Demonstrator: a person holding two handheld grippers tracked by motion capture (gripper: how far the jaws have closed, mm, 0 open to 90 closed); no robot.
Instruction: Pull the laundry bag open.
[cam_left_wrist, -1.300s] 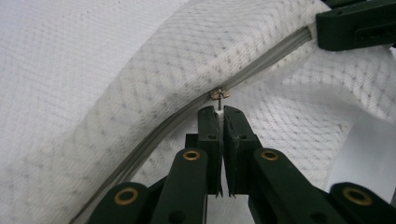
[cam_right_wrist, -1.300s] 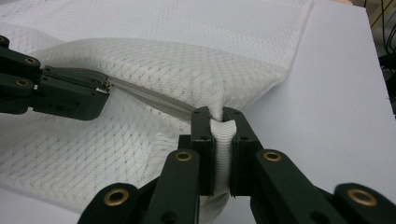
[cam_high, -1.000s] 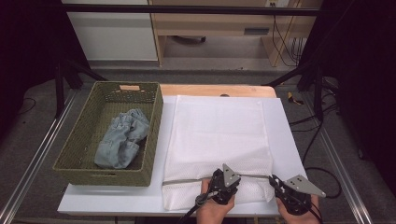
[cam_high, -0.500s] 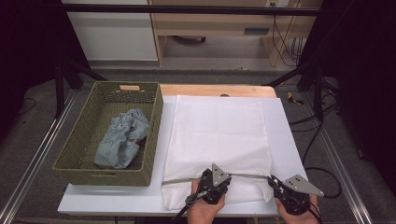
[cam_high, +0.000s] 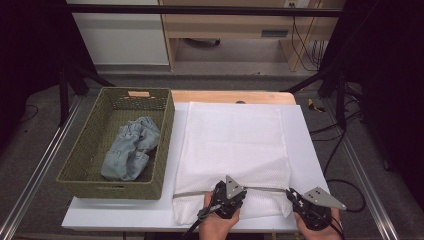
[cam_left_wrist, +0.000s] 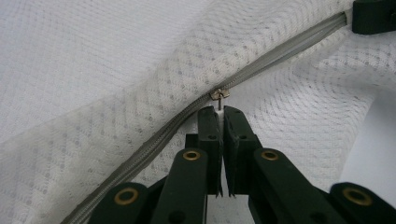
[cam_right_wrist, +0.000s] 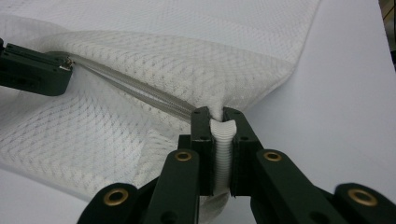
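Observation:
A white mesh bag (cam_high: 232, 140) lies flat on the white board, with a grey zipper (cam_high: 192, 192) running along its near end. My left gripper (cam_high: 222, 187) is shut on the small metal zipper pull (cam_left_wrist: 219, 94), jaws pinched together (cam_left_wrist: 219, 112) at the track. My right gripper (cam_high: 292, 194) is shut on the bag's near right corner, where bunched mesh (cam_right_wrist: 222, 140) fills the gap between its jaws (cam_right_wrist: 220, 116). In the right gripper view the zipper (cam_right_wrist: 140, 91) stretches taut between the two grippers, and to its right the track stands parted.
A green woven basket (cam_high: 165, 145) stands left of the bag with a folded pair of light blue jeans (cam_high: 130, 150) inside. The white board (cam_high: 310, 145) rests on a wooden table (cam_high: 230, 96). Black cables trail at the right.
My left gripper has slid a little to the left along the zipper, pull in its jaws. The right gripper has stayed put on the corner.

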